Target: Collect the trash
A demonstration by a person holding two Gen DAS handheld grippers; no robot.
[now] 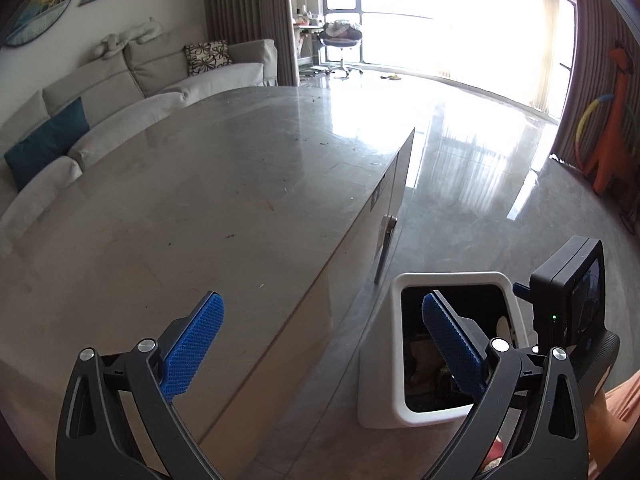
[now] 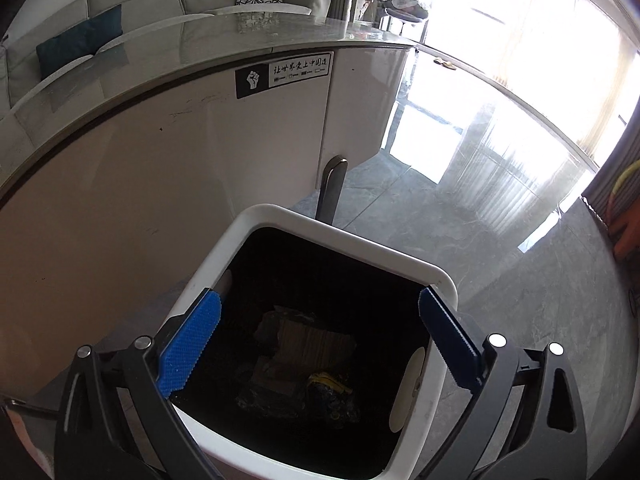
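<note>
Right wrist view — one white bin (image 2: 434, 276), two blue fingers (image 2: 192, 344) wide apart.

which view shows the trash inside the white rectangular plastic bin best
The right wrist view: it looks straight down into the white rectangular plastic bin, showing crumpled trash at the bottom. The left wrist view catches the bin obliquely, its contents mostly hidden.
</note>
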